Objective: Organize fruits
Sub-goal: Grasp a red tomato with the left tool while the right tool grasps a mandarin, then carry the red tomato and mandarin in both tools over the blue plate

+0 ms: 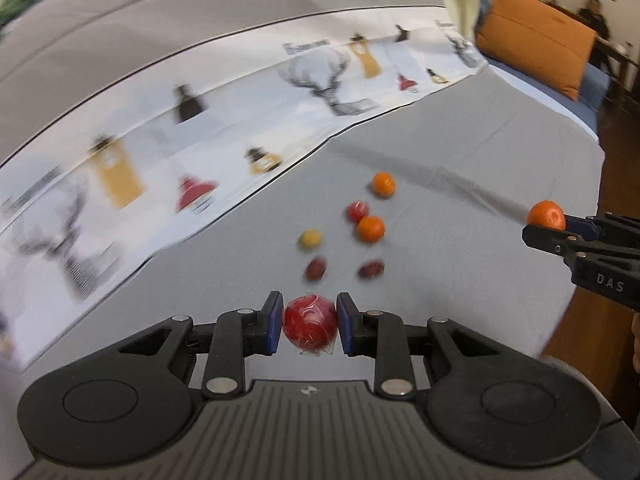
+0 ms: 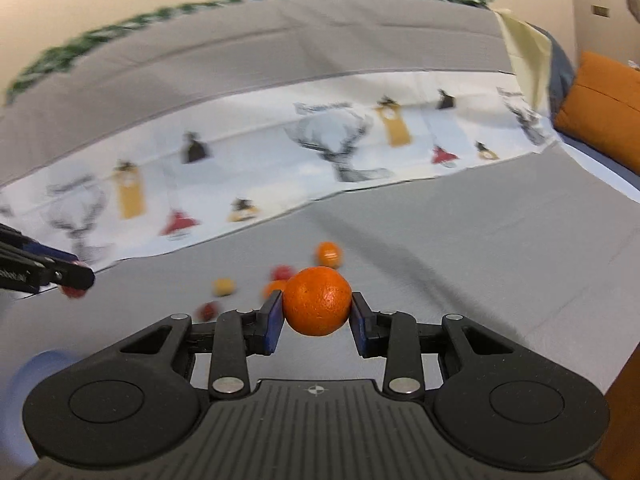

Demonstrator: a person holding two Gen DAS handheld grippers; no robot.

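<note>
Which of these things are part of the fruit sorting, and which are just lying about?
Part of the job:
- red fruit clamped in the left gripper
- orange clamped in the right gripper
- loose fruits on the grey cover

Just lying about:
- printed cloth with deer and bottles
- orange cushion
- green-patterned fabric at the back

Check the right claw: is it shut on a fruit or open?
Shut on the orange. Both pads of the right claw press its sides, and it rides above the grey cloth.
</note>
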